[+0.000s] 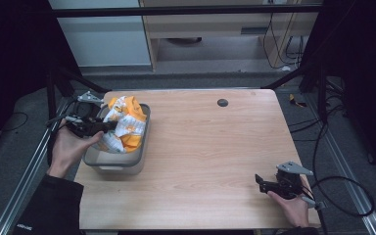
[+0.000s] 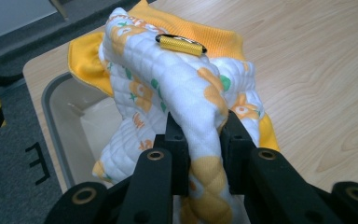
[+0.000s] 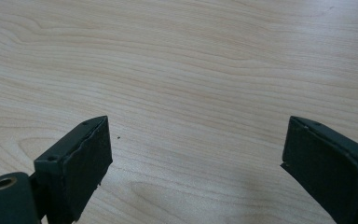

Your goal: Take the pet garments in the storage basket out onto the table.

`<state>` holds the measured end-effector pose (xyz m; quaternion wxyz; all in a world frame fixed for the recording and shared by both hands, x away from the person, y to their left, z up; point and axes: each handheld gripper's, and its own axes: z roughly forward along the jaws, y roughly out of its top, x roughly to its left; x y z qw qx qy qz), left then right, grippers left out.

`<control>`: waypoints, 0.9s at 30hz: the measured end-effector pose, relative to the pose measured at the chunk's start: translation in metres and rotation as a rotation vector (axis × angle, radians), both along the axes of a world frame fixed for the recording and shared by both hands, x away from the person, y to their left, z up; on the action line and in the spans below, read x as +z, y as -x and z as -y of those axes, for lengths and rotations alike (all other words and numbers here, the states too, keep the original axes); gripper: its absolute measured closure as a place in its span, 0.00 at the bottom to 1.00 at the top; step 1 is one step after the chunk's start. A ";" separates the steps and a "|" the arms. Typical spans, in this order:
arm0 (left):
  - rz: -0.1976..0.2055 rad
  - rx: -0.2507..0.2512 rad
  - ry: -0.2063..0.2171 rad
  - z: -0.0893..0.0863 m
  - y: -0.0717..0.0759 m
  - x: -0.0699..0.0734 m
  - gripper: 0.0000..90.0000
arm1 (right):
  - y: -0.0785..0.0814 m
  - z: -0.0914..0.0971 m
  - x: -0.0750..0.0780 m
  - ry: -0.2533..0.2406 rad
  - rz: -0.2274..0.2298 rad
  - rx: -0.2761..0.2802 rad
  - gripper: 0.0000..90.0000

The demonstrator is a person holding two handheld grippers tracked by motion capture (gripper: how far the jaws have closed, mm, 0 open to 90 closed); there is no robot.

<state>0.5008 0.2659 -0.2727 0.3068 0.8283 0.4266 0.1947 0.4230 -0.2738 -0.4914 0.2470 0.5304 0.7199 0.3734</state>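
Left gripper (image 2: 199, 140) clamped on quilted cloth (image 2: 186, 93) over grey bin (image 1: 115, 161), right gripper (image 3: 196, 163) wide open, empty — best lifted slowly, clear of rim.

the high view is soft and a little grainy. the wooden table (image 1: 200, 142) is evenly lit from above, while the floor and sides fall into deep dark. shadows on the table are faint. in the left gripper view the cloth (image 2: 186, 98) is bright and sharp. the right gripper view shows clear wood grain, with mild glare.
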 end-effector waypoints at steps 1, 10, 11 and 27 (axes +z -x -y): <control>-0.002 -0.008 -0.004 0.002 0.001 0.001 0.85 | 0.000 0.000 0.000 0.000 0.002 0.000 0.09; 0.007 -0.085 -0.020 0.028 0.008 0.005 0.85 | 0.000 0.000 0.000 0.000 0.004 -0.001 0.09; 0.007 -0.085 -0.020 0.028 0.008 0.005 0.85 | 0.000 0.000 0.000 0.000 0.004 -0.001 0.09; -0.016 -0.173 -0.022 0.061 0.010 -0.010 0.85 | 0.000 0.000 0.001 0.006 0.013 0.000 0.09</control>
